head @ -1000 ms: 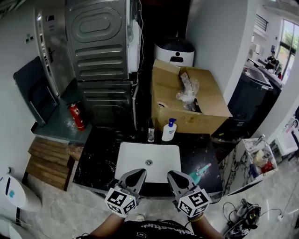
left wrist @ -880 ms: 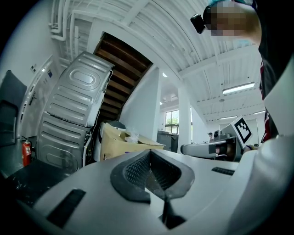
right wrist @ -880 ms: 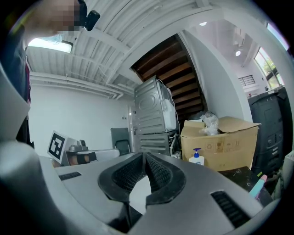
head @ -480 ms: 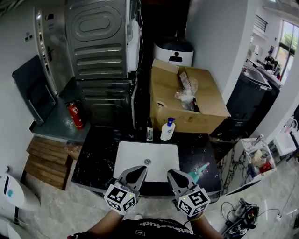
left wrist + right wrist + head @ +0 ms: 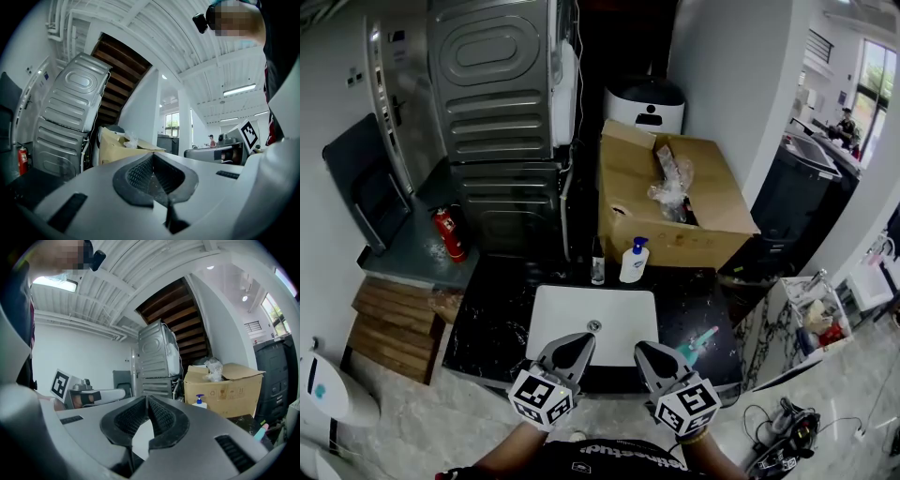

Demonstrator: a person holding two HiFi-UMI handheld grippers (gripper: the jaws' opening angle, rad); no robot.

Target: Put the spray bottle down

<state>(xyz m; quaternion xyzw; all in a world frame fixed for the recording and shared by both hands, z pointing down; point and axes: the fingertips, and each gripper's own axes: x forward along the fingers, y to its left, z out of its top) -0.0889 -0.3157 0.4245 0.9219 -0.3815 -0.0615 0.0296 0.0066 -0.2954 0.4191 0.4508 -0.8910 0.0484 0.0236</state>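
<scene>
The teal spray bottle (image 5: 698, 343) lies on its side on the black counter (image 5: 492, 323), right of the white sink (image 5: 623, 309). In the right gripper view only its tip shows, low at the right edge (image 5: 260, 431). My left gripper (image 5: 572, 343) hovers at the sink's front edge, shut with nothing in it; the left gripper view shows its pads pressed together (image 5: 152, 157). Beside it, my right gripper (image 5: 649, 350) is also shut and empty, its pads meeting at the tip (image 5: 147, 399). The spray bottle rests just right of the right gripper, apart from it.
A white pump bottle with a blue top (image 5: 633, 262) and a small dark bottle (image 5: 597, 268) stand behind the sink. An open cardboard box (image 5: 670, 202) sits at the back, a grey appliance (image 5: 492, 94) to its left, and a red extinguisher (image 5: 446, 232) on the floor.
</scene>
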